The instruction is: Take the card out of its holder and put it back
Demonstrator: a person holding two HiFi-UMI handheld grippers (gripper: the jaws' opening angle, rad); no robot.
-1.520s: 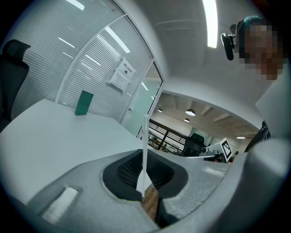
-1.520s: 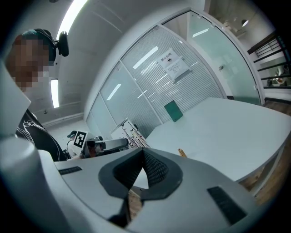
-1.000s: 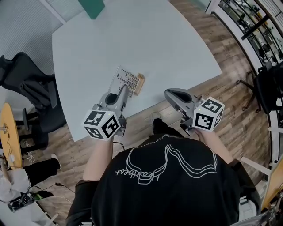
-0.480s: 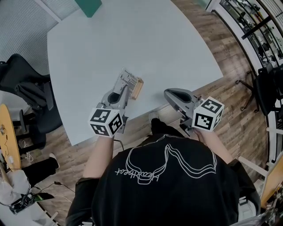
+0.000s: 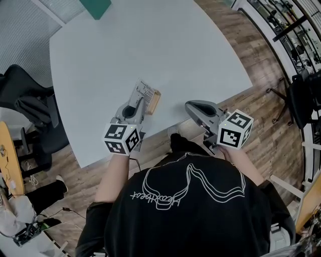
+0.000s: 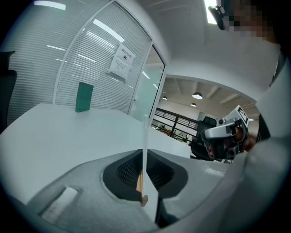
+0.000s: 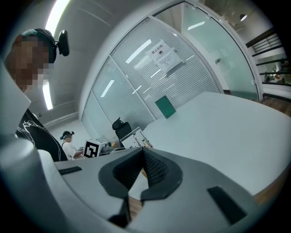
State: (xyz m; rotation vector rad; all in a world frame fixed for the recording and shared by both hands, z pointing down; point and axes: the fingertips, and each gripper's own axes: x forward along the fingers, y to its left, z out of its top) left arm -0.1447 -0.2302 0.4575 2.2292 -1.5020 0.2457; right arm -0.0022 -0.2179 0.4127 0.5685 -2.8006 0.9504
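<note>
Over pale counter (image 5: 150, 50) in glass-walled room, clamps card (image 6: 144, 145) in left gripper (image 5: 139, 100), right gripper (image 5: 188, 106) closed, empty; wooden holder (image 5: 155, 100) clear only overhead.

table (image 5: 165, 55) mid+far open | card holder (image 5: 156, 99) near edge | green block (image 5: 95, 6) far edge (well apart) | chair (image 5: 27, 108) L

Office, by its glass partitions (image 6: 91, 59), swivel chair (image 5: 30, 108), white meeting table (image 5: 150, 45).

The white table (image 5: 150, 45) stands on a wood plank floor (image 5: 261, 120). A black office chair (image 5: 25, 103) is beside its left edge, and beyond its far side is a glass wall with blinds (image 6: 88, 63).
</note>
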